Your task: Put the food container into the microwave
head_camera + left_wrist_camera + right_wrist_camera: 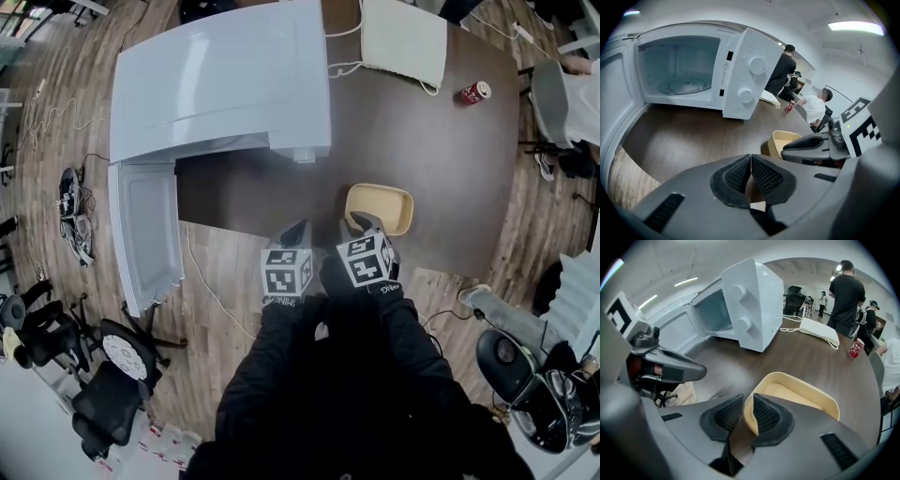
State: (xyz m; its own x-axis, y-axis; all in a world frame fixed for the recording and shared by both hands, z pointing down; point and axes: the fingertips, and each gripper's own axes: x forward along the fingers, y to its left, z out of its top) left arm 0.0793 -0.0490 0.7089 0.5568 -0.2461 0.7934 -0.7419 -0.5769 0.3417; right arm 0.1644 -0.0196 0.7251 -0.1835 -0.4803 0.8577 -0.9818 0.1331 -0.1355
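A beige food container (384, 202) lies on the dark wooden table (450, 187), to the right of the white microwave (220, 80). The microwave's door (145, 230) hangs wide open past the table's edge. My right gripper (364, 223) is at the container's near-left corner. In the right gripper view it (746, 401) is shut on the container's (801, 394) wall, one pad inside and one outside. My left gripper (298, 230) hovers just to the left. In the left gripper view it (751, 173) is shut and holds nothing. It faces the microwave's empty cavity (679, 70).
A red can (475, 92) and a white cloth pad (403, 37) lie at the table's far side. People (846, 291) stand and sit beyond the table. Office chairs (112, 375) and cables are on the wooden floor at the left.
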